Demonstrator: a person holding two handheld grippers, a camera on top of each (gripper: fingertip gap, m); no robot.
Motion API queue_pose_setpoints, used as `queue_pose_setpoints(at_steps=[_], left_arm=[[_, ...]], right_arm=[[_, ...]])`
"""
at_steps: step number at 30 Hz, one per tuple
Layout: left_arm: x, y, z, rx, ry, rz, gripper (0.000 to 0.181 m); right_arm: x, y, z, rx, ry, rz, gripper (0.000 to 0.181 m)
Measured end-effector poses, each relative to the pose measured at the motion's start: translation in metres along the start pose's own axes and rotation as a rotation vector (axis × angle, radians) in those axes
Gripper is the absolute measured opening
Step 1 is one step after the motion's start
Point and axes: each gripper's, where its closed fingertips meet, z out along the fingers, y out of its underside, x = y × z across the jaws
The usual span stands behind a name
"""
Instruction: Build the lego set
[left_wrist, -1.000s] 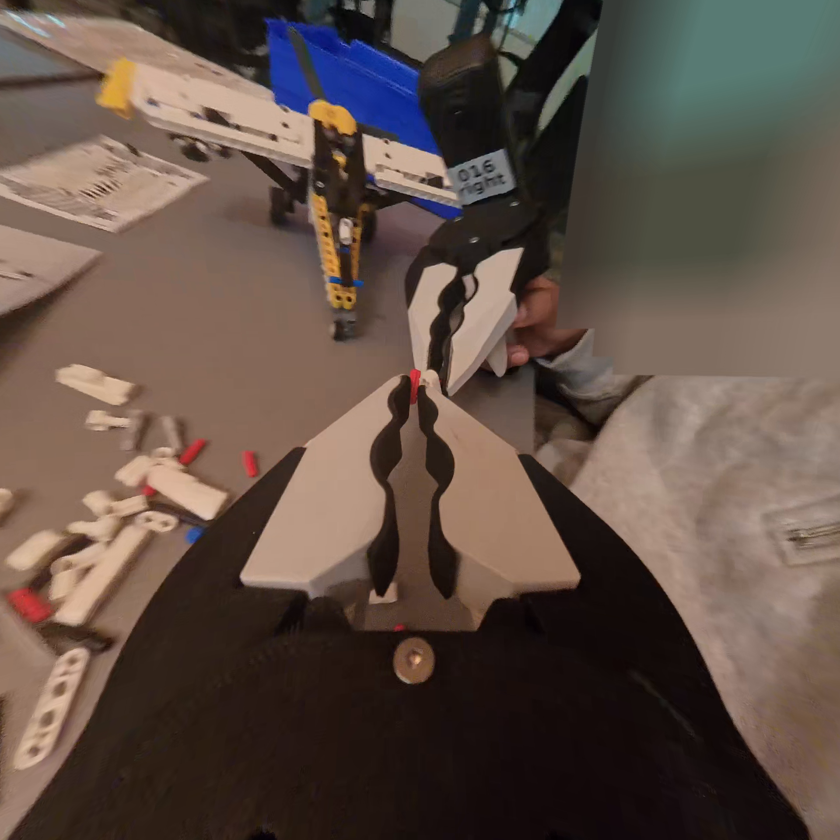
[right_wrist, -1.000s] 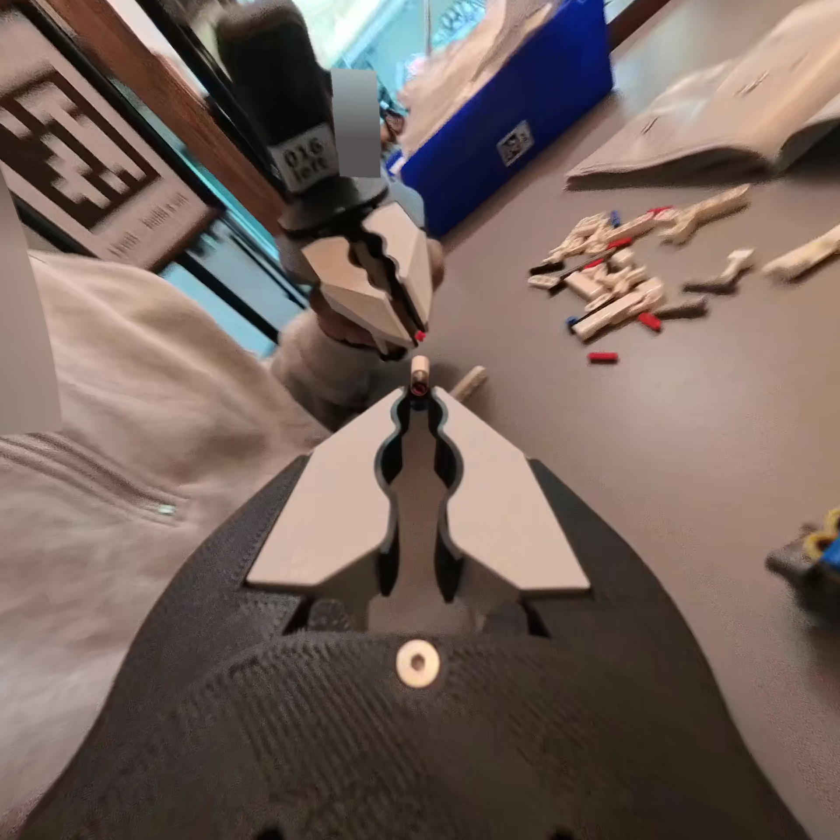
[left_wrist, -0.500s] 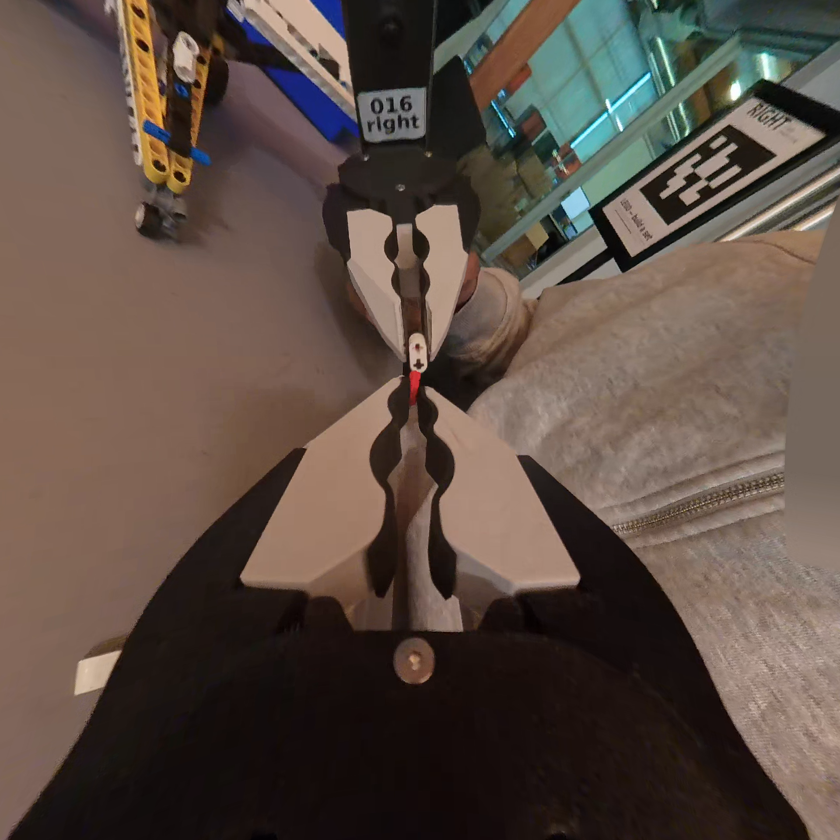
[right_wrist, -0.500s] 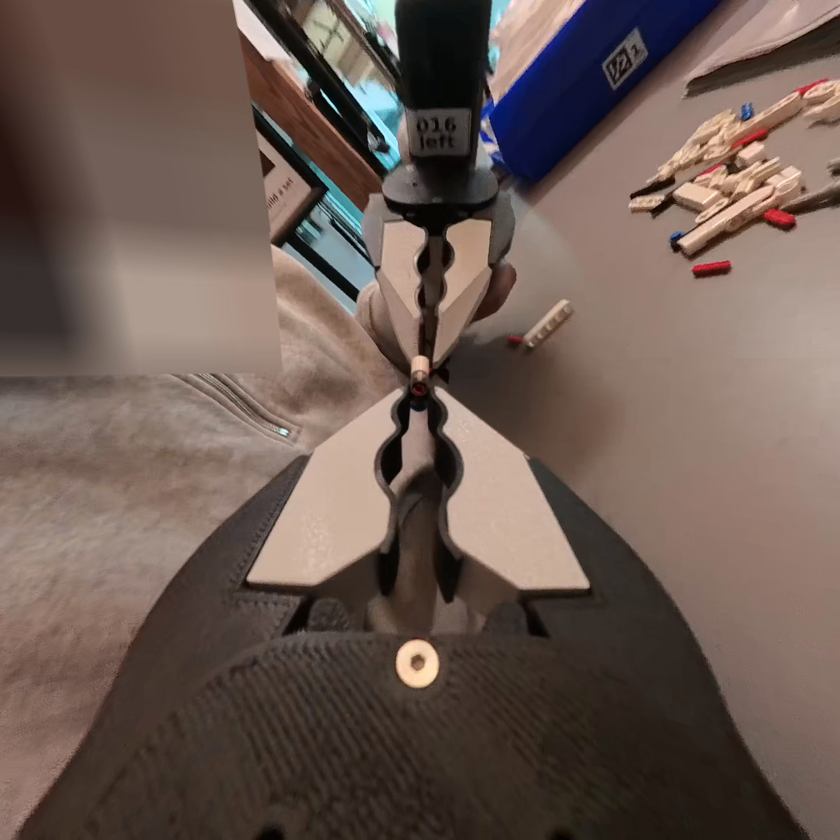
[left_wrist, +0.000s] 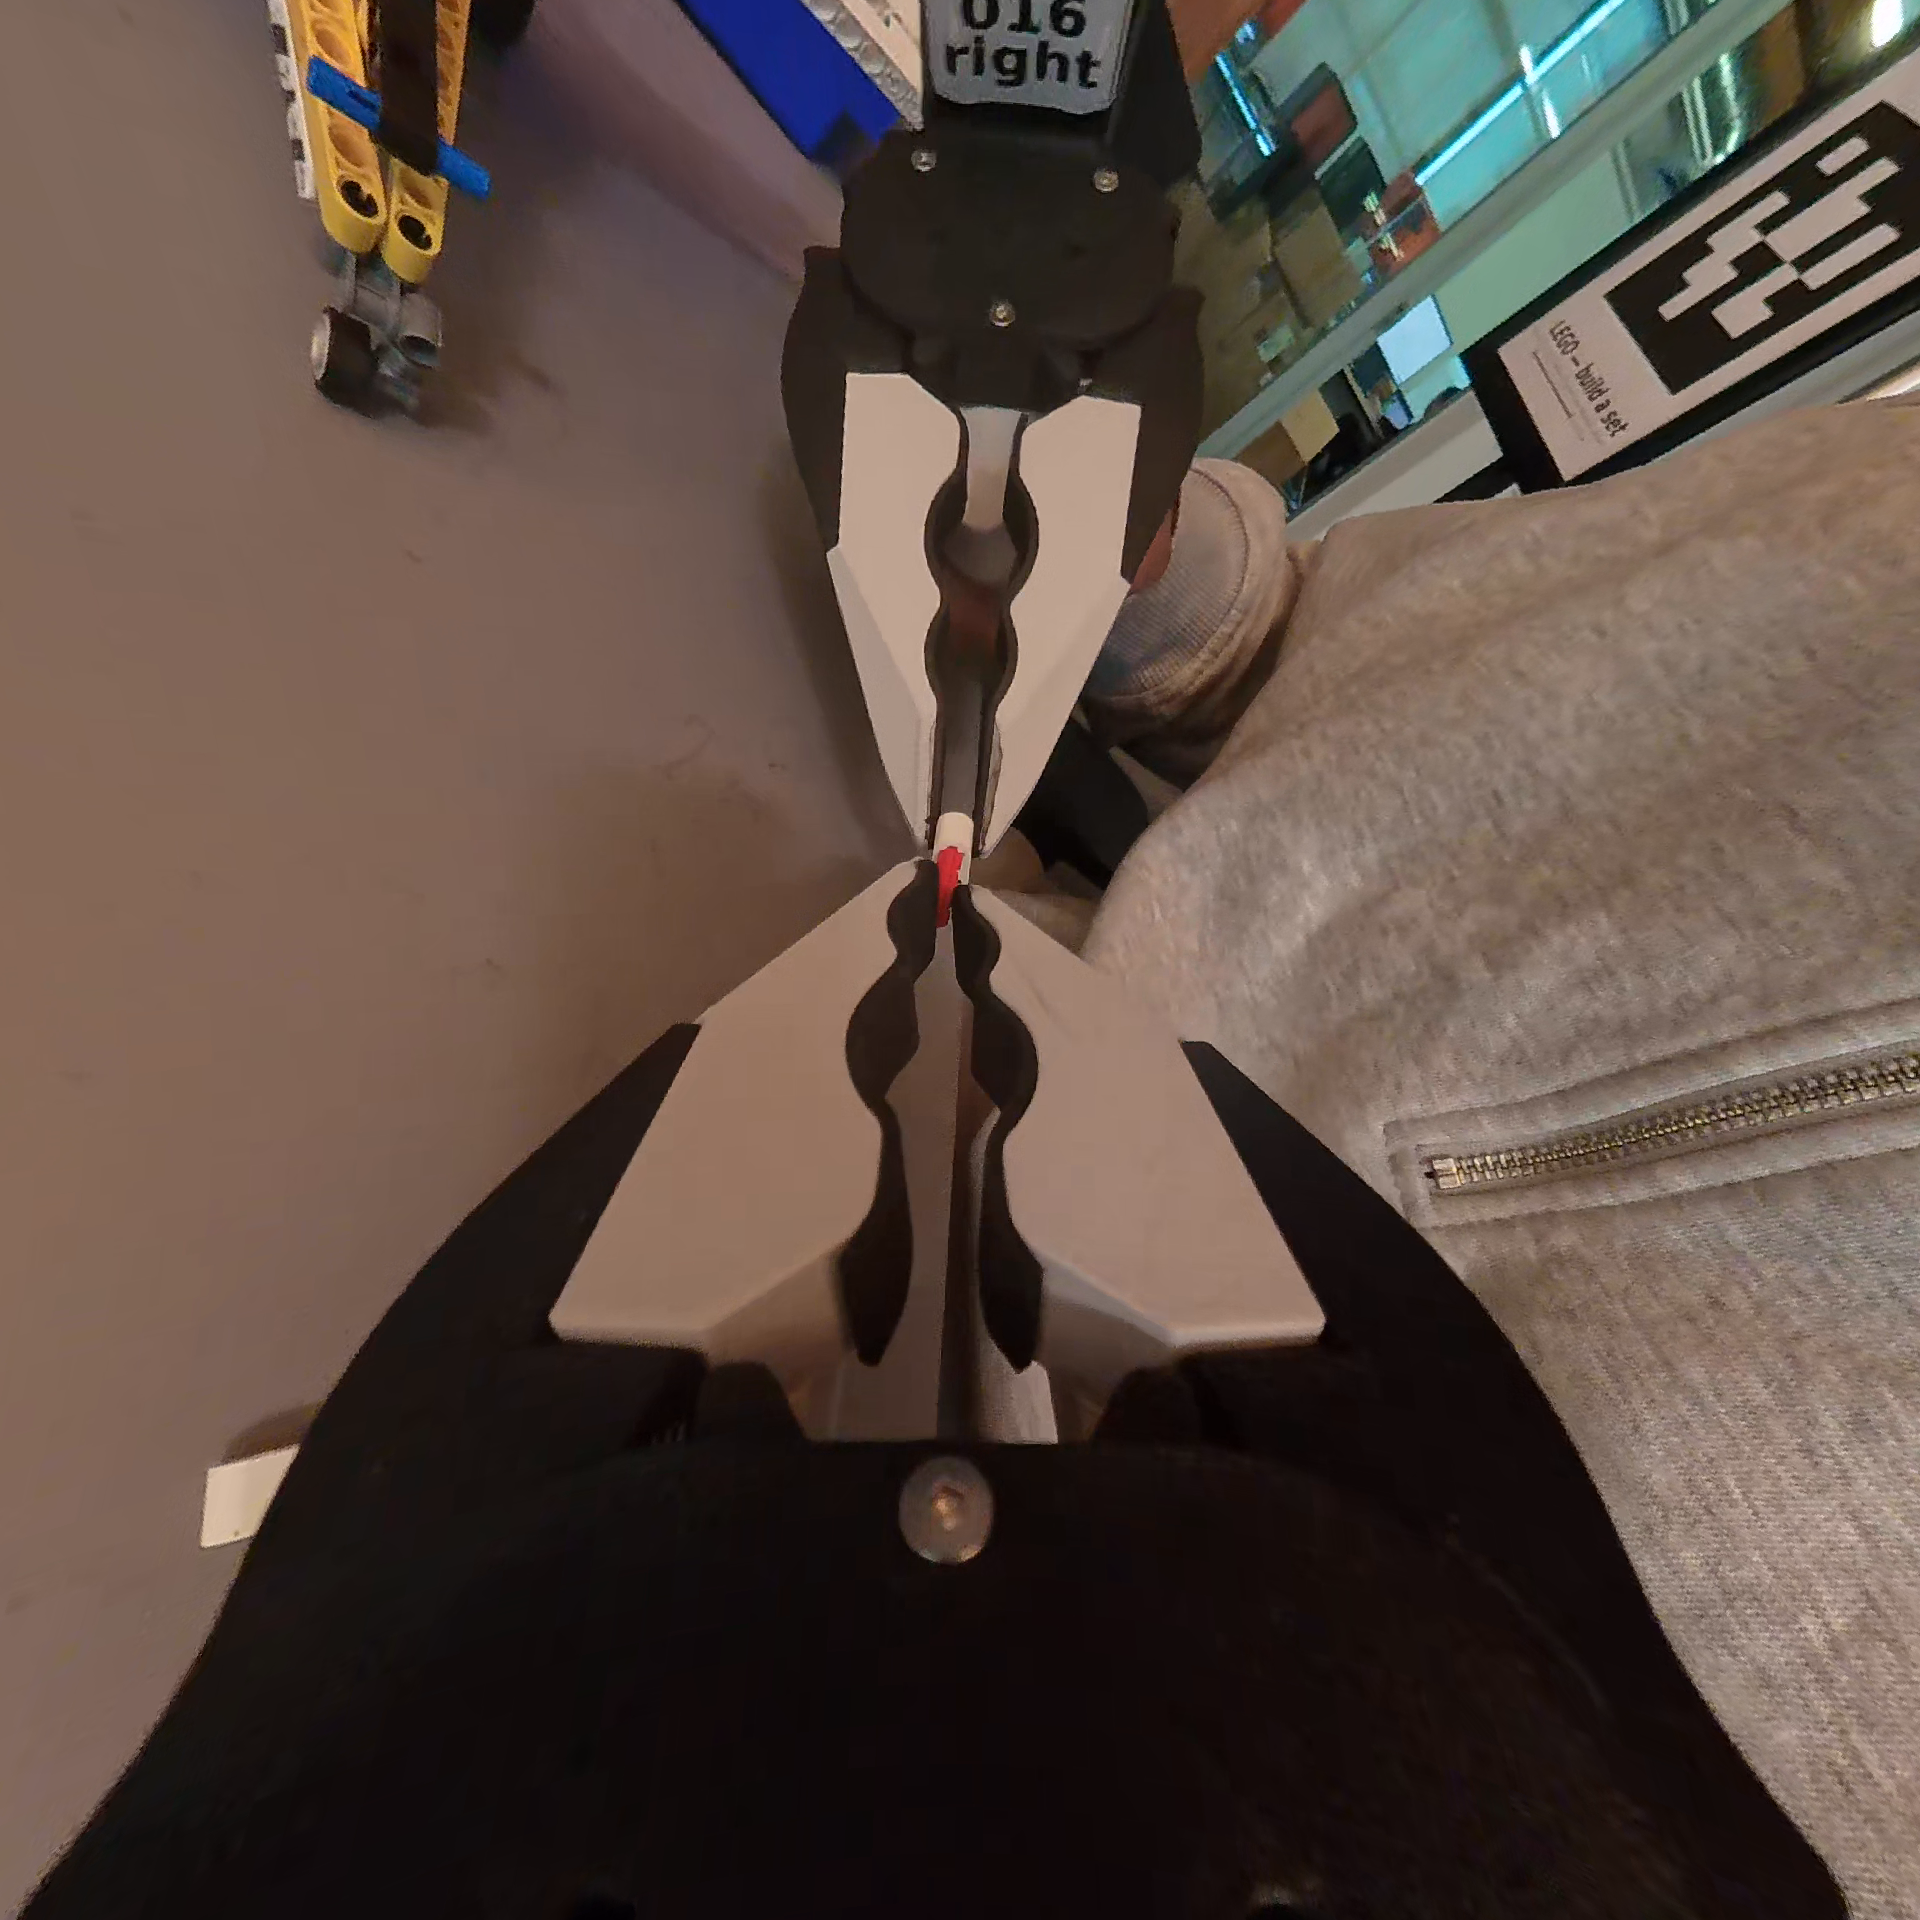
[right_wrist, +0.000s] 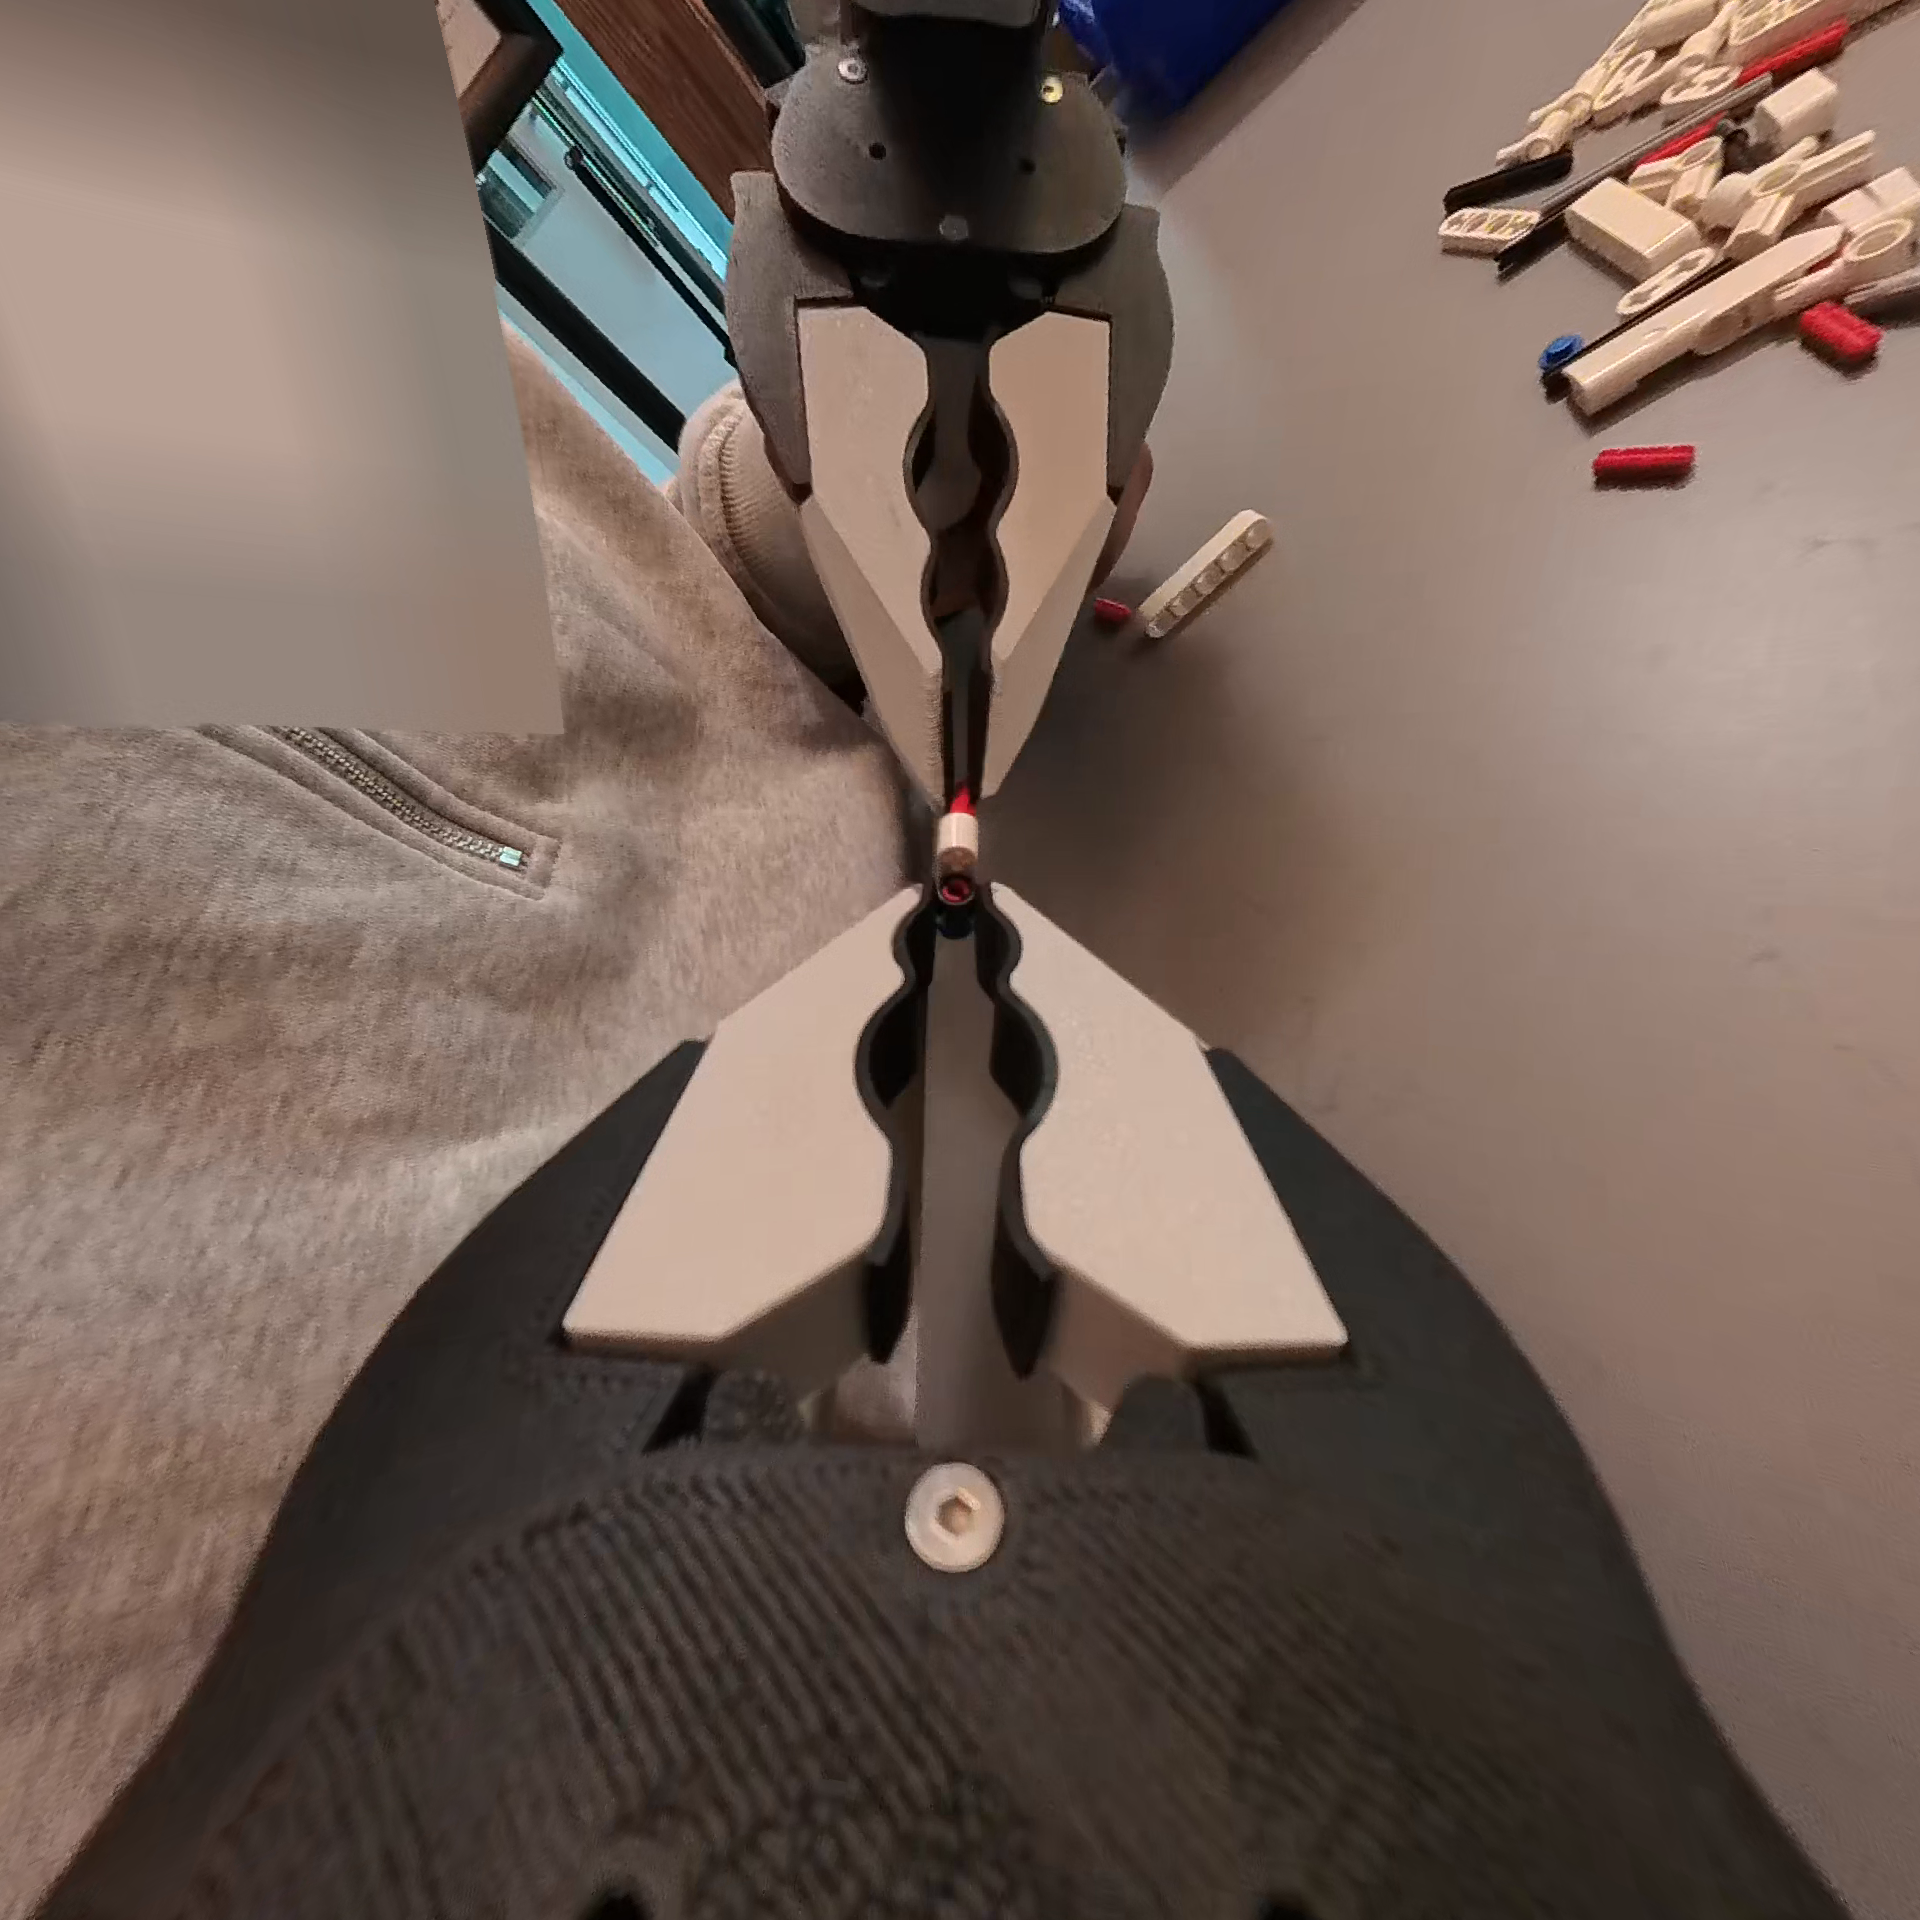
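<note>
**Pin and sleeve now meet tip to tip**

The red pin (left_wrist: 947, 871) in your left claw (left_wrist: 940, 902) now touches the mouth of the small white sleeve (left_wrist: 953, 834) held by your right claw (left_wrist: 958, 831). Half a second ago a gap still showed between them. Both claws are clamped on their pieces, nose to nose in the air above the edge of the grey surface (left_wrist: 416, 779). I judge that the push-in is starting, so keep the two in line. The yellow model (left_wrist: 390, 156) and the loose parts (right_wrist: 1704, 218) lie well apart.
</note>
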Motion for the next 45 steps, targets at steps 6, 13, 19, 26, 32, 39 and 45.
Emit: queue_pose_setpoints(at_steps=[6, 13, 19, 26, 32, 39, 45], left_arm=[[-0.005, 0.007, 0.003, -0.056, -0.040, -0.009, 0.000], [-0.009, 0.012, 0.007, -0.080, -0.072, -0.011, 0.000], [-0.012, 0.013, 0.009, -0.052, -0.099, 0.007, 0.000], [-0.015, 0.018, 0.010, -0.049, -0.100, -0.008, 0.000], [-0.009, 0.009, 0.006, 0.027, -0.035, -0.042, 0.000], [-0.014, 0.005, 0.008, 0.050, -0.091, -0.013, 0.000], [-0.030, 0.003, 0.003, 0.057, -0.194, -0.011, 0.000]], right_arm=[[0.004, 0.007, 0.003, -0.068, 0.066, -0.066, 0.005], [0.010, 0.016, 0.006, -0.153, 0.144, -0.162, 0.006], [0.013, 0.018, 0.006, -0.151, 0.153, -0.157, 0.005], [0.016, 0.021, 0.008, -0.181, 0.181, -0.174, 0.006], [0.009, 0.009, 0.003, -0.092, 0.148, -0.182, 0.005], [0.014, 0.000, -0.004, -0.069, 0.216, -0.212, 0.006], [0.029, -0.007, -0.025, -0.003, 0.319, -0.179, 0.006]])
